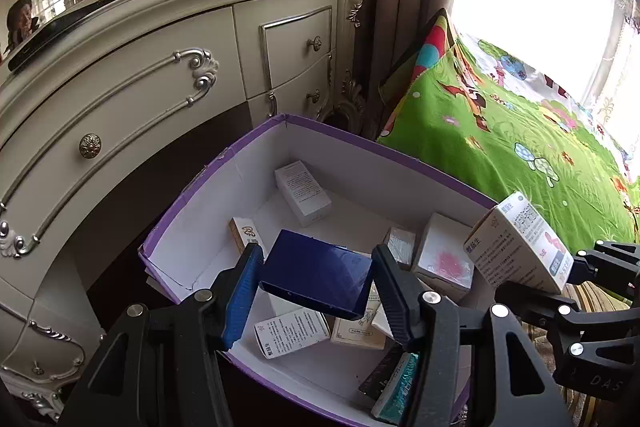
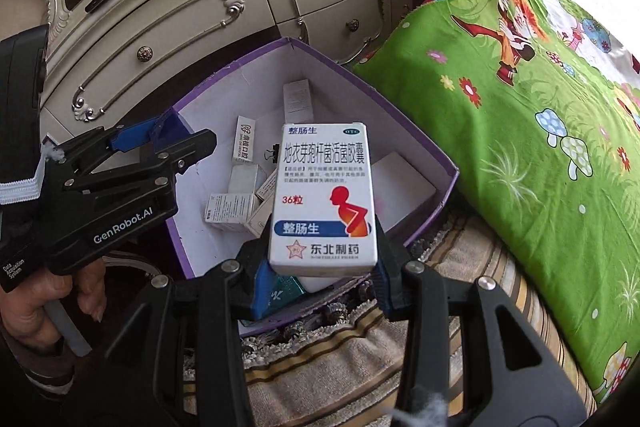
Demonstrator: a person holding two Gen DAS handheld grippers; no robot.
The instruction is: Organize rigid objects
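Note:
My left gripper [image 1: 316,283] is shut on a dark blue box [image 1: 320,273] and holds it tilted above the open purple-rimmed cardboard box [image 1: 192,187]. My right gripper [image 2: 320,287] is shut on a white medicine box [image 2: 324,195] with a red figure on it, held over the near right edge of the purple-rimmed box [image 2: 420,131]. That medicine box also shows at the right of the left wrist view [image 1: 516,247]. Several small white cartons [image 1: 302,193] lie loose inside the cardboard box.
A cream dresser [image 1: 160,59] with metal handles stands behind the cardboard box. A green cartoon-print cushion [image 2: 520,115] lies to the right. A striped woven mat [image 2: 360,355] lies under the near side. A curtain and a bright window are at the back right.

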